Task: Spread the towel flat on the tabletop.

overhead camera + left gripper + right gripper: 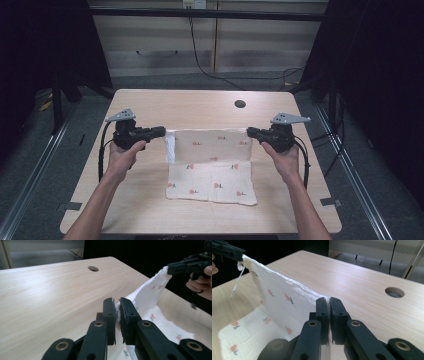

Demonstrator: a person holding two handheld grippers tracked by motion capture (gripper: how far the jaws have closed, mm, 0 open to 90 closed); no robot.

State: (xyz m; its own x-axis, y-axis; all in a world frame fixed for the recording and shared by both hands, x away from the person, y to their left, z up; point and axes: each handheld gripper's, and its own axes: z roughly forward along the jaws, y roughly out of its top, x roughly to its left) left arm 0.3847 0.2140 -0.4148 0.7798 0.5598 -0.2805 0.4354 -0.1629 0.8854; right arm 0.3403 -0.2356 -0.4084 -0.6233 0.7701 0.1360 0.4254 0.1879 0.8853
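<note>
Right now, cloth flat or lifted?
Partly lifted: cloth far edge is held up by left hand-held gripper and right hand-held gripper; near part lies flat.

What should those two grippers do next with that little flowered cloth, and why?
Probably carry the lifted far edge toward the person and lay it on the near edge. The left gripper and right gripper each pinch a far corner of the flower-print cloth, whose near part lies flat on the table.

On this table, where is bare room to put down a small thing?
Bare wood lies beyond the towel, up to the round hole, and along the near edge of the table. Strips left and right of the towel are crossed by the forearms. The middle is crowded: both grippers hold the towel's far corners.
</note>
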